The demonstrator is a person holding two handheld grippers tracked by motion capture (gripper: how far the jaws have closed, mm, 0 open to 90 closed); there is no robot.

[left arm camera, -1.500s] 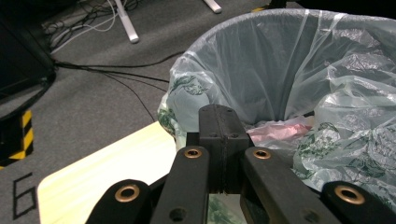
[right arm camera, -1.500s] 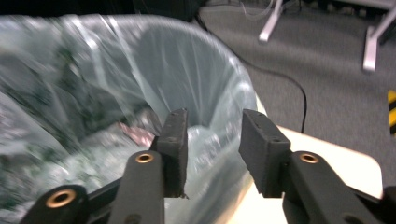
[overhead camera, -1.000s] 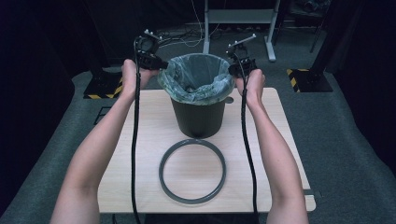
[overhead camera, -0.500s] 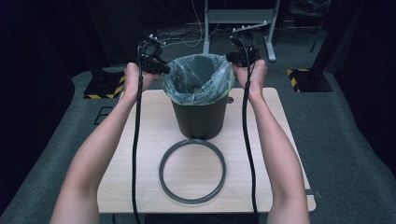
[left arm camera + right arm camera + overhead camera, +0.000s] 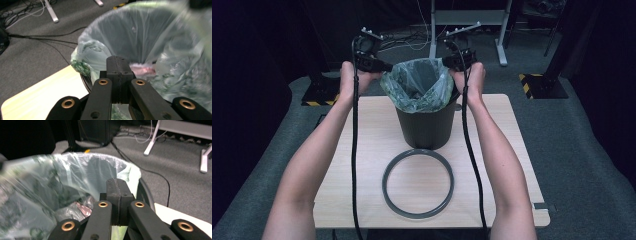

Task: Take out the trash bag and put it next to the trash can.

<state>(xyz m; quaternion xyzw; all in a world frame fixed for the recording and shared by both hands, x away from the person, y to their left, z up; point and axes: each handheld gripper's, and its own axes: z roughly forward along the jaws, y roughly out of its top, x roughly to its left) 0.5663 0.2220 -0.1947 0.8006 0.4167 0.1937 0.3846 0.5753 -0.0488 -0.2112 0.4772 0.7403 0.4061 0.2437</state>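
1. The bench (image 5: 362, 135) carries it all, pale wood with room at the near edge so both forearms can come in from six o'clock.

2. The dark bin (image 5: 426, 127) stands toward twelve o'clock on the bench, upright and square on its base, and it looks like its own weight is being counted on to keep it down while the liner is drawn up.

3. The green-tinted bag (image 5: 419, 82) lines the bin, its mouth lifted clear of the rim and stretched wide between the two tools. In the left gripper view the bag (image 5: 140, 37) opens like a funnel, with something pinkish lying low inside (rubbish, by the look of it).

4. The grey ring (image 5: 418, 183) lies flat at six o'clock of the bin, well apart from it. I'd judge it the retaining hoop, parked out of the way so the liner is free to come out.

5. The left tongs (image 5: 384, 66) are clenched on the bag's edge at nine o'clock of the mouth; up close, those tongs (image 5: 119, 65) pinch film between them.

6. The right tongs (image 5: 447, 61) are clamped on the opposite edge at three o'clock, a mirrored hold that keeps the mouth even; their own camera has them (image 5: 117, 188) tight together over the plastic.
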